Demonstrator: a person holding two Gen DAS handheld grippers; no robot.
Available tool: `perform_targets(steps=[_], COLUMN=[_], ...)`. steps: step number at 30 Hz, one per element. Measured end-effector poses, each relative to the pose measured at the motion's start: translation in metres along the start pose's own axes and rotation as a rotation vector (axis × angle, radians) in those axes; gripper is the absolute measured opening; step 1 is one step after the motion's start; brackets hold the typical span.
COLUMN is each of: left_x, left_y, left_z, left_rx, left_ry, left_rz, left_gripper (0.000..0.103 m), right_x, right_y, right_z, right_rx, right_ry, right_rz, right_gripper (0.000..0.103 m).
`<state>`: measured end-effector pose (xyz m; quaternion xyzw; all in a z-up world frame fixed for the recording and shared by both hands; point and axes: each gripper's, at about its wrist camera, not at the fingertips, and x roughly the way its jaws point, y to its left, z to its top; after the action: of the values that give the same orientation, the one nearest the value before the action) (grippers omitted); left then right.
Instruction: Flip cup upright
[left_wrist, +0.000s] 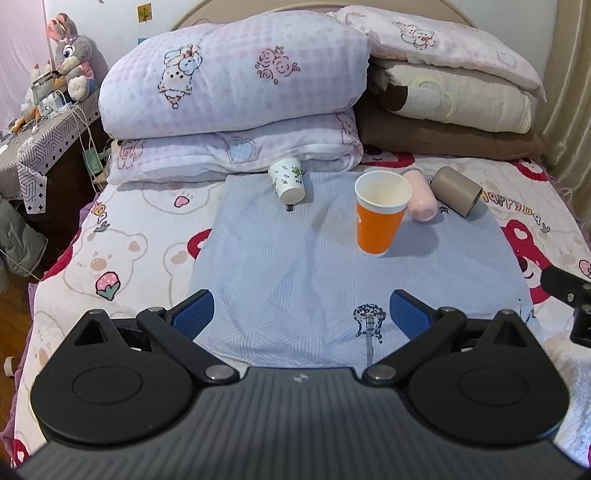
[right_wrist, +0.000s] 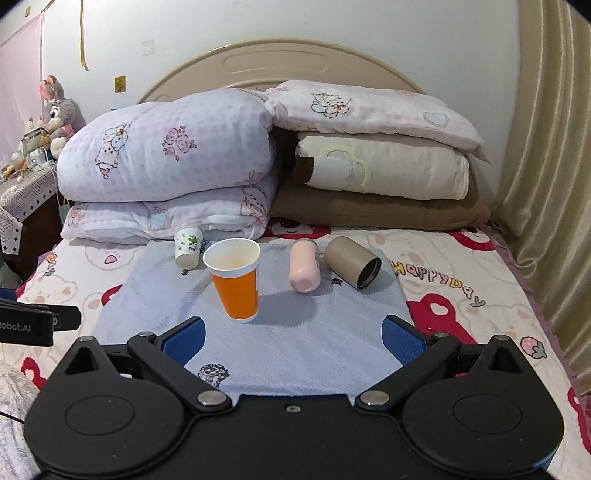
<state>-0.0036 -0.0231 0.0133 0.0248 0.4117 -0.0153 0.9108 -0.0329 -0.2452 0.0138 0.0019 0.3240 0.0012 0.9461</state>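
so the tall orange paper cup with the white rim is standing mouth-up on the pale blue cloth spread over the bed, leaning a touch but on its base. that one looks done to me. what's left lying down: a small white paper cup with green leaf print tipped over at the far left edge of the cloth against the folded pink checked quilt, a pink cylindrical bottle on its side, and a tan metal tumbler with a dark inside also on its side, mouth pointing toward the near right.

left gripper has its blue-padded fingers spread wide, nothing between them. right gripper same deal, spread wide and holding nothing. both hang back at the near edge of the cloth, well apart from every cup.

the relation that matters, i'd say: the pink bottle and tan tumbler lie ahead and to the right of centre in the right wrist view, long axes running roughly away from the camera and angled a bit. so the right gripper seems the nearer one for those. the little white cup is far left, closer to the left gripper's side. my guess is the fingers would need to close across a cup's width, not along its length.
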Motion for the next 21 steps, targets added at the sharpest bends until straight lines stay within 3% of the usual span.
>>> perform_targets(steps=[21], left_x=[0.0086], left_y=[0.0001], left_z=[-0.0022], left_rx=[0.027], left_ry=[0.009], left_rz=[0.012], left_gripper=[0.103], right_x=[0.0041], right_y=[0.0023], right_z=[-0.0032], right_rx=[-0.008], right_ry=[0.021], right_rz=[-0.036], right_gripper=[0.103])
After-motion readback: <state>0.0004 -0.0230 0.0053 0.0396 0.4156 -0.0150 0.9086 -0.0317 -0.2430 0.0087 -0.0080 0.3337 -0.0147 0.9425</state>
